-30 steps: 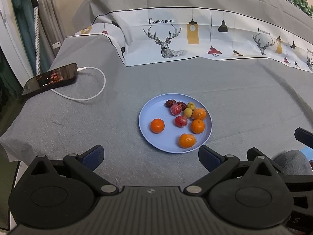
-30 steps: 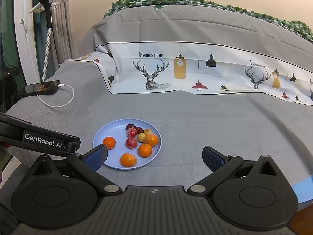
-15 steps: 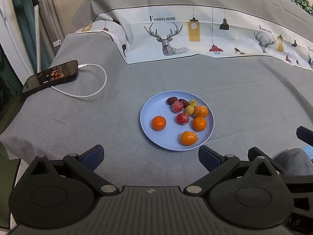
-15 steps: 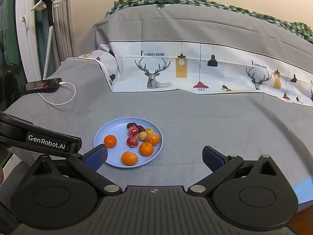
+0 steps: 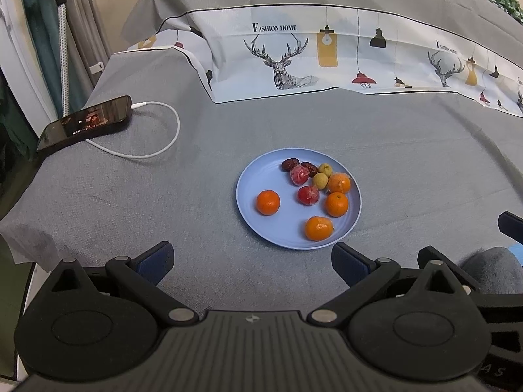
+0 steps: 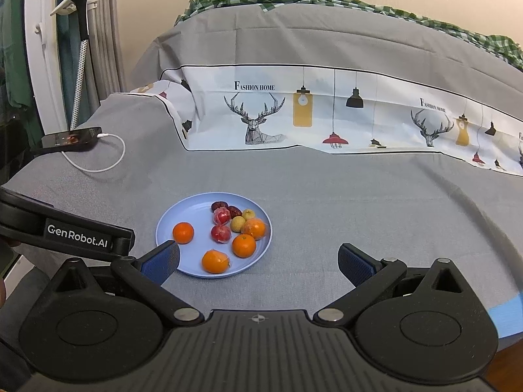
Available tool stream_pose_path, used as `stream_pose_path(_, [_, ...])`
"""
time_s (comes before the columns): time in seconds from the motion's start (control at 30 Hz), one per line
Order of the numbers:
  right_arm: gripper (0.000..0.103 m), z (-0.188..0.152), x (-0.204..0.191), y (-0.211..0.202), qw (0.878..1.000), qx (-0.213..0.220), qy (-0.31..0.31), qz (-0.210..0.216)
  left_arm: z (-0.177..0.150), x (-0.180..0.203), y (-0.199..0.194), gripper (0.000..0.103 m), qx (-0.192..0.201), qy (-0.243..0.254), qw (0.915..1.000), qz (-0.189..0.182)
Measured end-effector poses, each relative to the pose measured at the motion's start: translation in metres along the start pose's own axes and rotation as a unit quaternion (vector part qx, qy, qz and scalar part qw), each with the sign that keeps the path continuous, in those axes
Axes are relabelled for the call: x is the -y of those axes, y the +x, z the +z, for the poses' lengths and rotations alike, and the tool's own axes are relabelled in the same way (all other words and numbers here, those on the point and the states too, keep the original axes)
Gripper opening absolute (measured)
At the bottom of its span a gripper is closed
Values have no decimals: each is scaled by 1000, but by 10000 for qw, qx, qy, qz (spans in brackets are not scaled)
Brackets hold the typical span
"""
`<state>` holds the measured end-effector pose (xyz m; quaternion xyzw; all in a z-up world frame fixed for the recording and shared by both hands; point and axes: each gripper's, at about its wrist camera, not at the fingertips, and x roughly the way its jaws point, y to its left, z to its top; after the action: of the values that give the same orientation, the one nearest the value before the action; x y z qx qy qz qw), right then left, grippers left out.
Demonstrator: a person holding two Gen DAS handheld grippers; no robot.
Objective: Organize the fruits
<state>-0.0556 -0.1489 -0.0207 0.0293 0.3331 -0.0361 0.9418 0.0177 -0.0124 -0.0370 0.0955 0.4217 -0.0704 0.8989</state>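
A light blue plate (image 5: 251,183) lies on the grey cloth and also shows in the right wrist view (image 6: 170,219). It holds several oranges, one apart at the left (image 5: 268,202), two red wrapped fruits (image 5: 308,195), two dark dates (image 5: 290,164) and two small yellow fruits (image 5: 320,181). My left gripper (image 5: 251,258) is open and empty, just in front of the plate. My right gripper (image 6: 258,261) is open and empty, its left finger (image 6: 161,261) over the plate's near left rim.
A black phone (image 5: 85,125) on a white charging cable (image 5: 157,150) lies at the far left. A printed white and grey cover (image 5: 327,55) rises behind the plate. The cloth's edge drops off at the left (image 5: 19,238). The left gripper's body (image 6: 75,236) shows in the right wrist view.
Both grippers have moved slightly forward toward the plate, which now sits a little nearer the fingers. The jaws stay open and the fruits have not moved.
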Motion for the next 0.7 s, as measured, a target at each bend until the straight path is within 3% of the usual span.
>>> stream_pose_path(0.7, [102, -2, -1, 3, 10000, -14, -8, 2, 0, 1, 1, 103, -17, -6, 10000, 22])
